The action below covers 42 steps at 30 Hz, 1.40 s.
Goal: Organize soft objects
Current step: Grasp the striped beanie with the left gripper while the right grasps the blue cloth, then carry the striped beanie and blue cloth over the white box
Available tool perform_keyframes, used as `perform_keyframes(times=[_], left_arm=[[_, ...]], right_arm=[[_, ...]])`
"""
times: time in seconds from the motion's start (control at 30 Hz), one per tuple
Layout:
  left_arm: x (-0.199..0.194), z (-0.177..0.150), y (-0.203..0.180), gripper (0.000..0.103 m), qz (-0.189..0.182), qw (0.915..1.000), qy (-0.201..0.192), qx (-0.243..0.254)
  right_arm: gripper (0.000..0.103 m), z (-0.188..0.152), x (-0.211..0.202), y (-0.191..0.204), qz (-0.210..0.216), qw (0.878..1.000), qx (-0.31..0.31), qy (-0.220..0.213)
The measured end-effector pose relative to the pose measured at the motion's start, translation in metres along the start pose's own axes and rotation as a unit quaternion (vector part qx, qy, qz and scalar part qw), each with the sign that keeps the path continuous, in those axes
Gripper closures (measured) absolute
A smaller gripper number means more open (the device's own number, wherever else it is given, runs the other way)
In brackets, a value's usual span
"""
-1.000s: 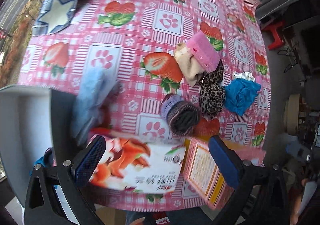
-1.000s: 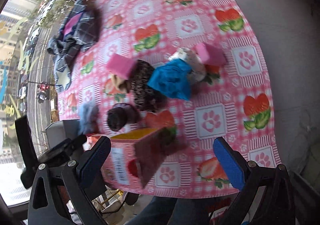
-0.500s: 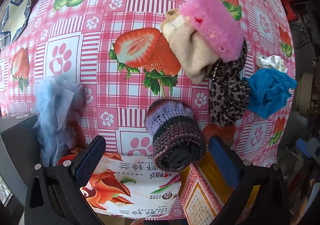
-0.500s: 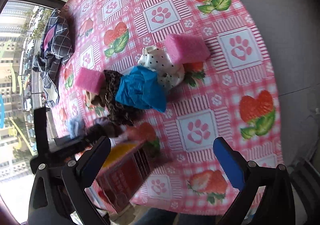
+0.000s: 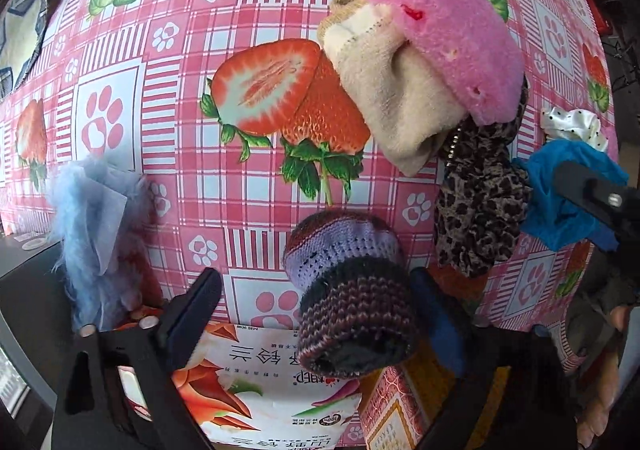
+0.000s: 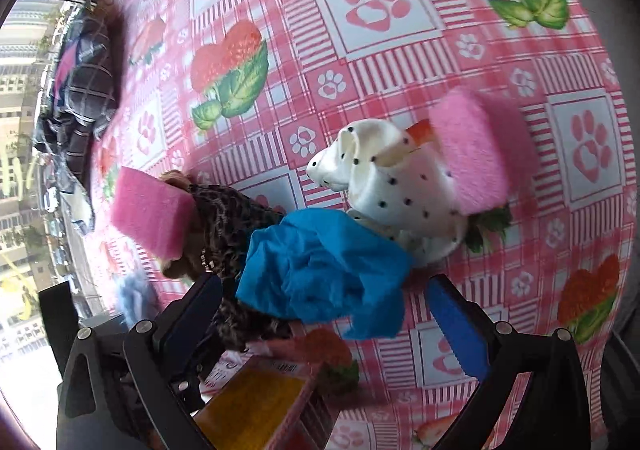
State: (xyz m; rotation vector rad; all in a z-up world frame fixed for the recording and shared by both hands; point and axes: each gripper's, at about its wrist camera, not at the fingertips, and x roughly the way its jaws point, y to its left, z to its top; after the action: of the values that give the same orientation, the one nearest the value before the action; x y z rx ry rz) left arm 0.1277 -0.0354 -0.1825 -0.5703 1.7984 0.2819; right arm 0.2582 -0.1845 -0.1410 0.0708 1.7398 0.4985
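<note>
Straddling the knitted roll, the left gripper had its jaws wide, nothing clamped; roll sat between the pads, nearer the right pad, apparently touching it. Outside the left jaw: fluffy pale-blue piece, slumped at the counter edge. Under the jaws: printed box and a red-yellow box. Ahead and right of the jaws: beige sock with a pink sponge lying on it, then leopard-print cloth, then blue cloth past the right jaw.

Handling call on the roll: light, squashy, knit gives grip, not slippery. Rolled layers may unwind if pinched at the loose end; better to take it across the middle of the barrel, squeeze until the knit firms up.

Right gripper: jaws also wide, empty. Blue cloth lay bunched between them and slightly ahead, draped over the leopard-print cloth by the left pad. Pink sponge sat ahead-left, white dotted cloth ahead, a second pink sponge ahead-right, blurred. Dark plaid garment far ahead-left, well apart.

Blue cloth looked thin, limp, near weightless; pinch the tallest fold at centre. Risk: dragging the leopard cloth along.
</note>
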Motion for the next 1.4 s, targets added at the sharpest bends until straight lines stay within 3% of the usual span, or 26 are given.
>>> perform_keyframes(times=[0.03,0.13,0.2,0.23,0.37,0.8,1.4], left_arm=[[0.003,0.000,-0.001,0.019,0.000,1.0000,0.004,-0.001],[0.008,-0.002,0.002,0.034,-0.019,0.9997,0.008,-0.011],[0.007,-0.003,0.001,0.051,-0.027,0.9996,0.002,-0.009],[0.005,-0.005,-0.002,0.055,-0.026,0.9996,-0.004,-0.004],[-0.009,-0.010,-0.009,0.058,0.000,0.9990,-0.043,0.014],[-0.068,-0.035,-0.005,0.059,0.012,0.9915,-0.128,0.019],[-0.112,-0.095,0.029,0.058,-0.002,0.9819,-0.188,0.025]], right_arm=[[0.039,0.001,0.004,0.000,-0.005,1.000,0.000,0.007],[0.056,-0.002,0.009,0.001,-0.006,1.000,-0.008,0.024],[0.060,-0.005,0.003,0.003,-0.007,1.000,-0.019,0.016],[0.065,-0.006,0.000,0.003,-0.003,1.000,-0.020,0.011],[0.065,-0.011,-0.018,-0.003,0.018,1.000,-0.014,-0.008],[0.065,-0.035,-0.052,-0.001,0.016,0.999,-0.040,-0.032],[0.065,-0.081,-0.076,0.010,-0.003,0.997,-0.058,-0.049]])
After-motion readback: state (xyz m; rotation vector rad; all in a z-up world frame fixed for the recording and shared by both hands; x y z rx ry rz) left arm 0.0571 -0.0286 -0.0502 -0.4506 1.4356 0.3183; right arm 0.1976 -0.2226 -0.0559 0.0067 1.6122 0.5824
